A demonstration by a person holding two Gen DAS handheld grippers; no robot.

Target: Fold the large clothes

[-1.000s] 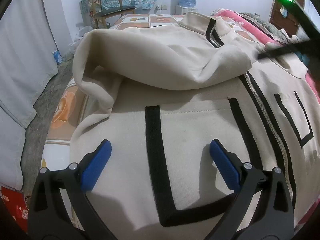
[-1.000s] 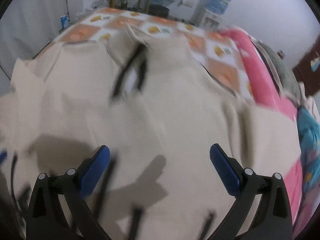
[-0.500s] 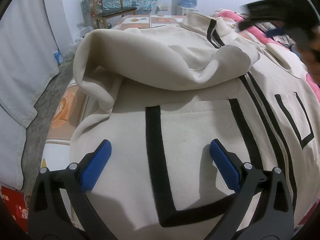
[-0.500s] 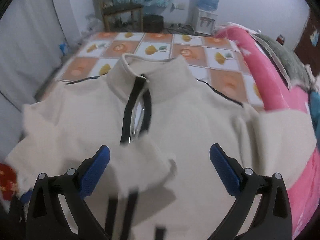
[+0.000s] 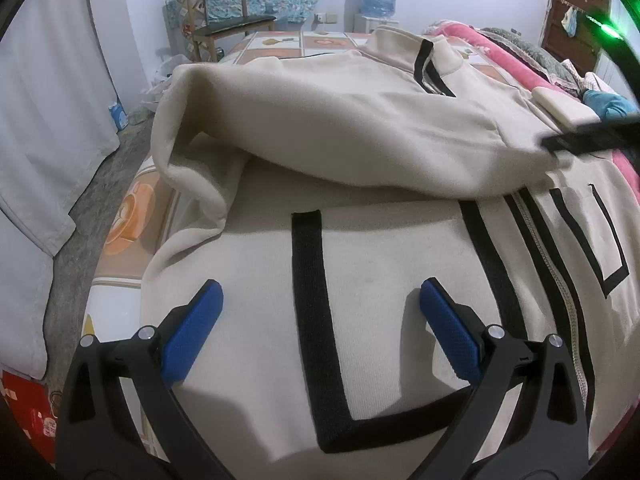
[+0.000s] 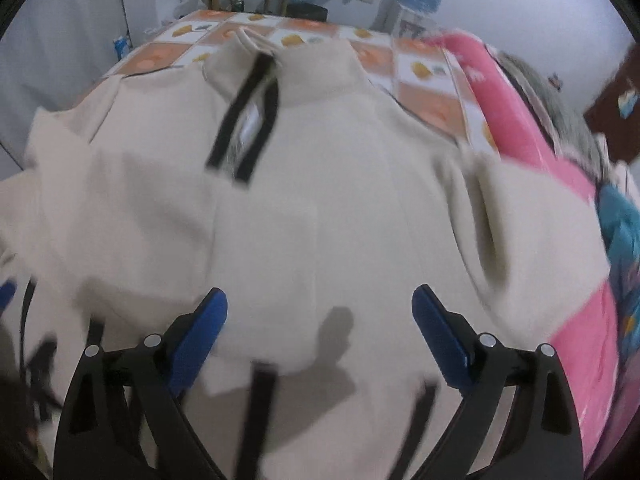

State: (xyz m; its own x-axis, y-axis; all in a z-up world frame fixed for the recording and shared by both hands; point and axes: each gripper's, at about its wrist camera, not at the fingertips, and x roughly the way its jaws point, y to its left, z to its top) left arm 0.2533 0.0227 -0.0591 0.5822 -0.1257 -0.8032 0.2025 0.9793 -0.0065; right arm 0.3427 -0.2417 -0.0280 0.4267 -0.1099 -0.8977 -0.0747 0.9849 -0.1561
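I am looking at the bed [image 5: 124, 216], which is carrying the whole job, and the big cream jacket [image 5: 380, 280] is lying spread over it with the collar [image 6: 316, 72] pointing toward 12 o'clock. One sleeve [image 5: 340, 136] is lying folded across the chest, from about 9 o'clock to 3 o'clock in the left wrist view, and its free end is resting near the zipper [image 5: 560, 280].

My worry is this sleeve. It is bulging and only resting there, so I think it can slide back off if I am dragging the cloth under it. At 9 o'clock the jacket edge is hanging close to the side of the bed, and a pull from there may take the body down to the floor [image 5: 84, 208].

The left gripper [image 5: 320, 304] is hovering over the lower front with its fingers [image 5: 196, 320] spread wide, pinching nothing. The right gripper [image 6: 320, 312] is also having its fingers spread and empty, above the chest. The right wrist view is blurred, so I am not trusting it for aiming, and a grasp now may catch two layers.
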